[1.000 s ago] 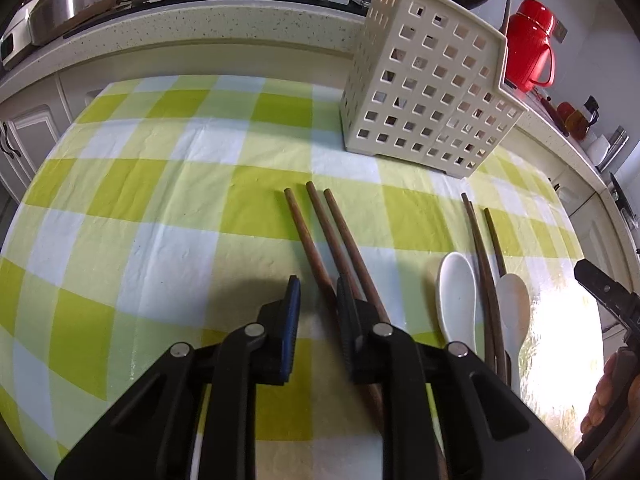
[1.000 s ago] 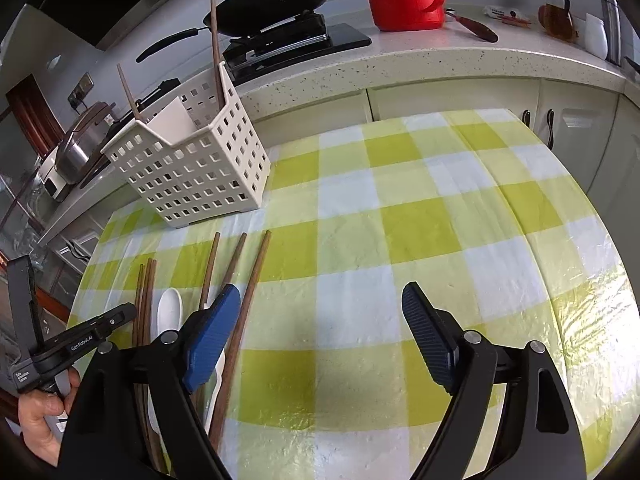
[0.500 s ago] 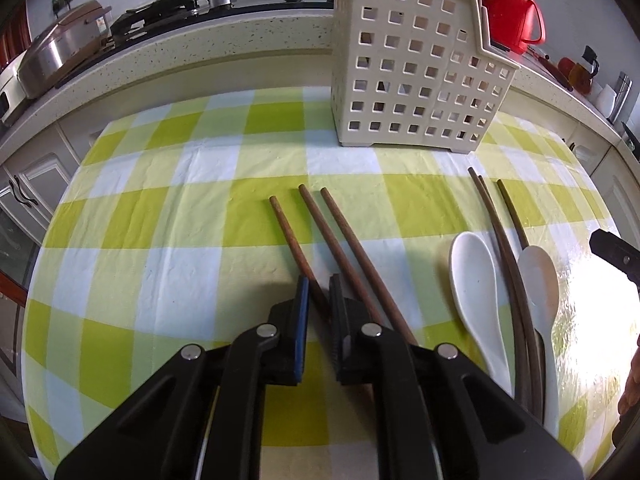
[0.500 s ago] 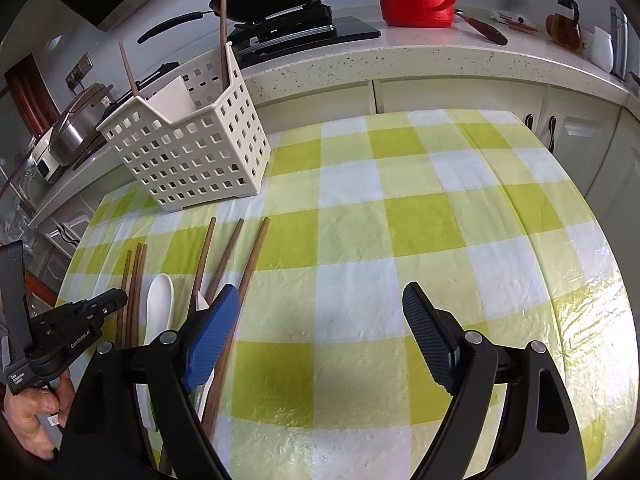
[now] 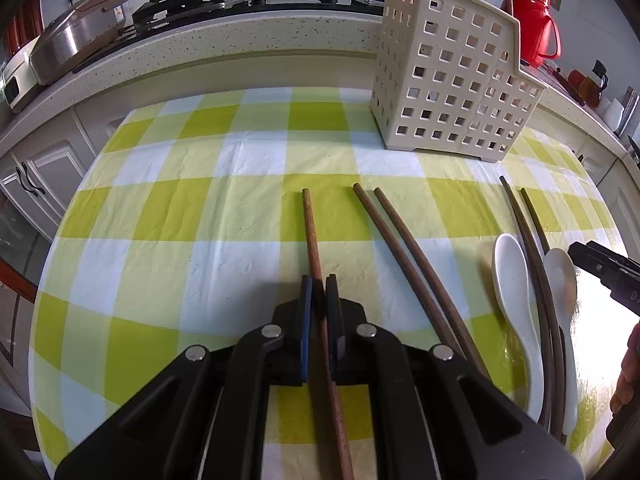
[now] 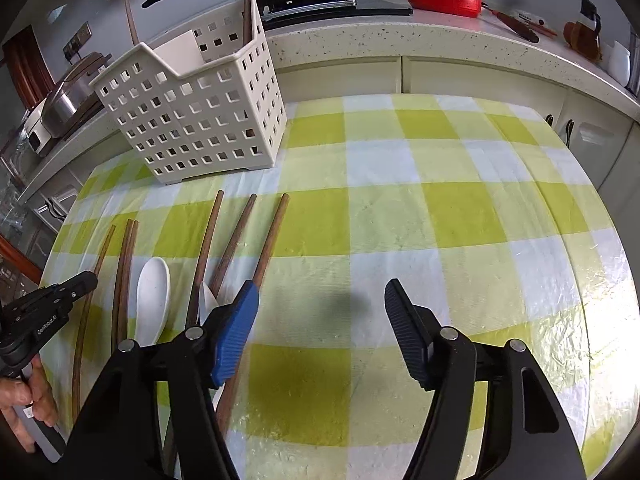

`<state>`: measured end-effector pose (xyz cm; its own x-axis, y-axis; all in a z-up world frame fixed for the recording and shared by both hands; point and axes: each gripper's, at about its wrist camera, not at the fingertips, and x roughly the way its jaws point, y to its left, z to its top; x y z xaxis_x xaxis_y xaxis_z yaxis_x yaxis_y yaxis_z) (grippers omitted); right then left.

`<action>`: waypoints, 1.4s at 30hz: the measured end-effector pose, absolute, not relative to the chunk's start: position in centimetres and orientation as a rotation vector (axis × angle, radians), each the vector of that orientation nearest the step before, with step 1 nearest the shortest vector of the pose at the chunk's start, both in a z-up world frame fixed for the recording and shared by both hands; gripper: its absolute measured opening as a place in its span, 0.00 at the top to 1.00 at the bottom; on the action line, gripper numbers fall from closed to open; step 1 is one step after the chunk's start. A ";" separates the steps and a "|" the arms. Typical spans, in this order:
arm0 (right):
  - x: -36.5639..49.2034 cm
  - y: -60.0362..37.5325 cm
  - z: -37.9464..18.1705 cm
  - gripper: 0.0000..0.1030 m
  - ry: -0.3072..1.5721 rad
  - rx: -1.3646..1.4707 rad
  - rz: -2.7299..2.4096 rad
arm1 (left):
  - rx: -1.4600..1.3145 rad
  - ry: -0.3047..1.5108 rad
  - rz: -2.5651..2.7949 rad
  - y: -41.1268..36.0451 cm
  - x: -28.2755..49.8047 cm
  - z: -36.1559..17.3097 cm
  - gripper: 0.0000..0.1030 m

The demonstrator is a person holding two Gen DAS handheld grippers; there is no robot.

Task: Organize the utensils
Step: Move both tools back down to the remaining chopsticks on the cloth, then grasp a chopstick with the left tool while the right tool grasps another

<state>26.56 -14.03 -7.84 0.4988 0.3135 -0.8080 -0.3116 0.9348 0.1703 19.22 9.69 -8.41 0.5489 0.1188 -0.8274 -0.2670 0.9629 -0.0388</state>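
Observation:
My left gripper (image 5: 319, 280) is shut on a brown wooden chopstick (image 5: 310, 232) that points straight ahead over the green checked tablecloth. Two more chopsticks (image 5: 404, 248) lie to its right, then two white spoons (image 5: 510, 276) and a darker chopstick pair (image 5: 532, 240). The cream perforated utensil basket (image 5: 452, 80) stands at the back right. My right gripper (image 6: 320, 300) is open and empty above the cloth. In the right wrist view the chopsticks (image 6: 266, 244), a spoon (image 6: 152, 292) and the basket (image 6: 192, 120) lie to its left.
A kitchen counter (image 5: 200, 52) with a stove and rice cooker (image 5: 68, 36) runs behind the table. A red thermos jug (image 5: 536, 20) stands on it at the right. Two chopsticks stand in the basket (image 6: 248, 4). The left gripper shows at the left edge (image 6: 44, 304).
My left gripper has closed on the leftmost chopstick and swung it away from the other two, so it now points straight ahead. The right gripper has stayed open, shifting slightly.

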 end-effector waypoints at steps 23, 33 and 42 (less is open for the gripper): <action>25.7 -10.2 -8.6 0.68 0.976 -0.155 0.357 | -0.125 0.954 0.251 9.9 18.2 -8.6 0.92; 25.7 -11.0 -8.5 0.91 0.968 -0.108 0.361 | -0.121 0.961 0.253 9.7 18.4 -8.6 0.93; 26.1 -13.3 -7.3 0.91 0.947 -0.059 0.355 | -0.146 0.929 0.237 9.8 18.3 -7.4 0.93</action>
<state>26.13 -13.30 -7.27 0.5310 0.2716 -0.8027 -0.3229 0.9406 0.1046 18.25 9.82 -7.40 0.5754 0.1390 -0.8060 -0.2642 0.9642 -0.0223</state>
